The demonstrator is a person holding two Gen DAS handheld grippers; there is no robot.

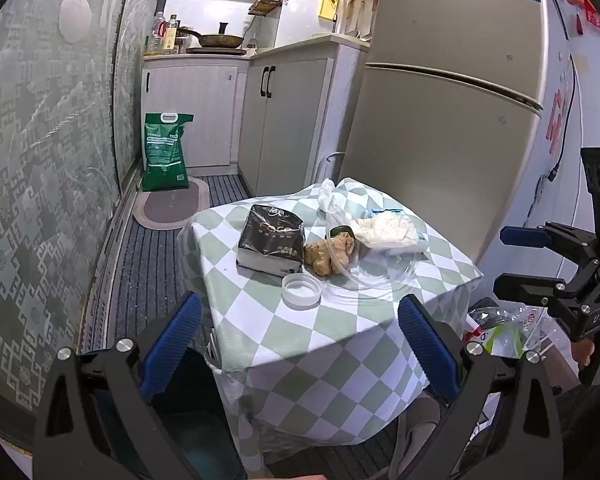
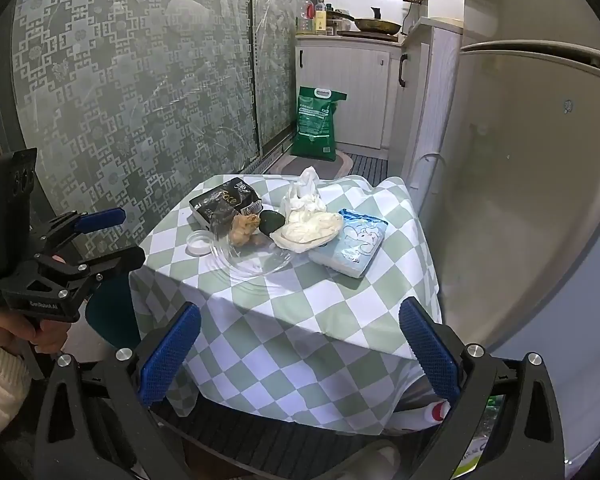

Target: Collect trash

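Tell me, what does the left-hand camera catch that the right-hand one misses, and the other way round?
Only the left wrist view shows the fridge's upper door and a pile of plastic packaging beside the table. Only the right wrist view shows the whole light blue packet. Both show the checkered table, black tissue pack, ginger, clear plate, white lid and green sack.

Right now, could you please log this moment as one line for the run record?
phase: approach | left gripper: open, empty | right gripper: open, empty | crumpled paper, tissue wad on table: untouched
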